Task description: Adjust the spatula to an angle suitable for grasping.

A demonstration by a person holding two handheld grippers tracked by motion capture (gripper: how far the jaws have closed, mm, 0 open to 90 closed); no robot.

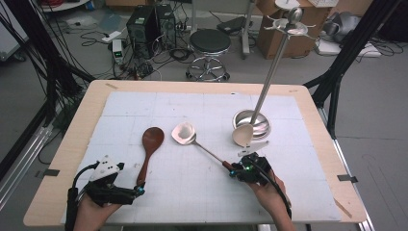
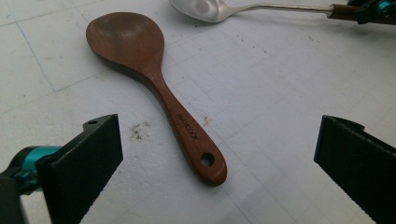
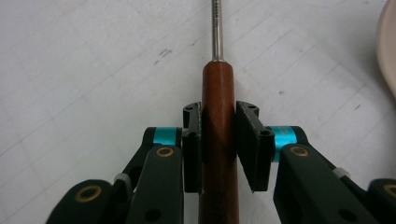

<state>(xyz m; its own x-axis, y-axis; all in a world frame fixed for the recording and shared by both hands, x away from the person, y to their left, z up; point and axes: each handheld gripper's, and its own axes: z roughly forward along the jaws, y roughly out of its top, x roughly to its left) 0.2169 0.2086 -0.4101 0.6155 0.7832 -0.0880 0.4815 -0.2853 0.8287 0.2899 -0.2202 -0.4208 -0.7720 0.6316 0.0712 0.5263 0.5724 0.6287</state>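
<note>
A brown wooden spoon (image 1: pixel 150 144) (image 2: pixel 154 84) lies flat on the white mat, bowl away from me. Its handle end with the hole sits between the wide-apart jaws of my left gripper (image 1: pixel 131 185) (image 2: pixel 218 128), which is open and touches nothing. A metal spoon (image 1: pixel 184 133) (image 2: pixel 205 8) with a thin steel shaft and a red-brown wooden handle (image 3: pixel 217 140) lies to its right. My right gripper (image 1: pixel 234 169) (image 3: pixel 218 114) is shut on that handle, one pad on each side. The right gripper (image 2: pixel 373 9) is also at the top right of the left gripper view.
A metal utensil stand with a round base (image 1: pixel 251 122) and tall slanted pole stands right of centre. A pale spoon (image 1: pixel 242 134) (image 3: pixel 387 56) lies against the base, just beyond my right gripper. The gridded white mat (image 1: pixel 211 192) covers the wooden table. A stool and computers stand on the floor beyond.
</note>
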